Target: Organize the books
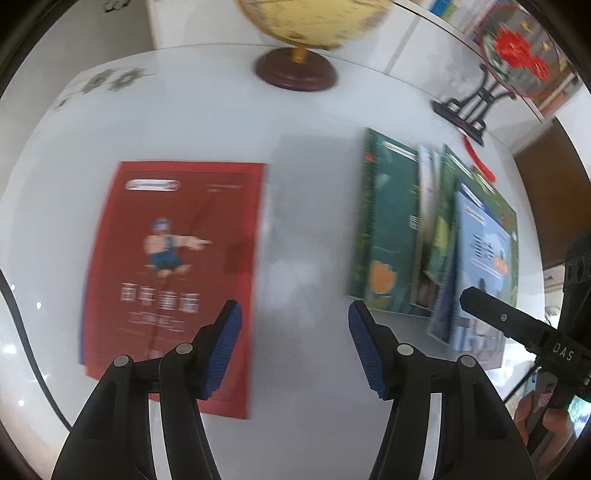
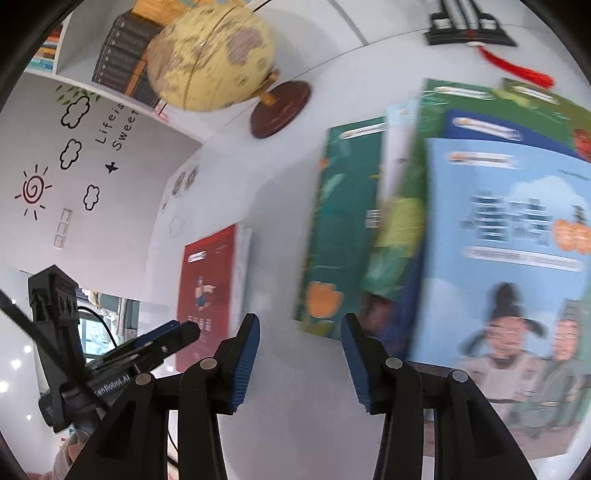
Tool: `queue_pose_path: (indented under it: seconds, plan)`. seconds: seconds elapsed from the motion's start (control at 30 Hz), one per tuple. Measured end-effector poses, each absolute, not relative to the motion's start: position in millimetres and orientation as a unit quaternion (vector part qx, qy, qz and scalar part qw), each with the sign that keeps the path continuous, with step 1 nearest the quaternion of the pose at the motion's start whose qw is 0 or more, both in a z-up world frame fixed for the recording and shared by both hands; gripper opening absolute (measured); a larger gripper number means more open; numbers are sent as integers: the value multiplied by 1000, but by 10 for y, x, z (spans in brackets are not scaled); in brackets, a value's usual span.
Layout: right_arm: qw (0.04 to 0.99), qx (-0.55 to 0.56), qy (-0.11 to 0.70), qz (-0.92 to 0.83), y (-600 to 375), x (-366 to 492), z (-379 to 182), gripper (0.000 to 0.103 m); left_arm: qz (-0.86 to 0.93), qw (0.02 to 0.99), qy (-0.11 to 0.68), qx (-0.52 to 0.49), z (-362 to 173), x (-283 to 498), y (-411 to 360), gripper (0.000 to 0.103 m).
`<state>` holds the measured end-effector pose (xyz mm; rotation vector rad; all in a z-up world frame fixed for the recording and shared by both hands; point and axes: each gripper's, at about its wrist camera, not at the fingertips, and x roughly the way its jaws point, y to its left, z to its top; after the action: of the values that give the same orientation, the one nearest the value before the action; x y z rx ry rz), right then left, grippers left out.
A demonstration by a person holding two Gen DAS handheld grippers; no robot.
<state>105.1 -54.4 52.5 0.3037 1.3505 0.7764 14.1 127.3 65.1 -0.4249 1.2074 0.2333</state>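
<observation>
A red book (image 1: 173, 273) lies flat on the white table, left of centre in the left wrist view; it shows small and far left (image 2: 210, 291) in the right wrist view. To the right lies a fanned pile of books: a dark green one (image 1: 388, 229) (image 2: 343, 229) at its left side and a light blue one (image 1: 484, 266) (image 2: 506, 266) on top at the right. My left gripper (image 1: 295, 343) hangs open over bare table between the red book and the pile, nothing between its blue pads. My right gripper (image 2: 299, 354) is open too, at the pile's near left corner, empty.
A yellow globe (image 1: 314, 22) (image 2: 210, 59) on a brown base stands at the back of the table. A black stand with a red ornament (image 1: 476, 103) and a red tassel (image 2: 517, 70) sits at the back right. A bookshelf (image 2: 118, 62) hangs on the wall behind.
</observation>
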Motion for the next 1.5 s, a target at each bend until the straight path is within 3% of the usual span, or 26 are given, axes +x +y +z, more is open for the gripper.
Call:
queue_pose_path:
  seconds: [0.7,1.5]
  plan:
    - [705,196,614,296,-2309,1557,191,45,-79,782,575,-226,421,838,-212,60]
    - [709,206,607,294,-2459,1599,156,45,-85,768,581,-255,327,862,-138,62]
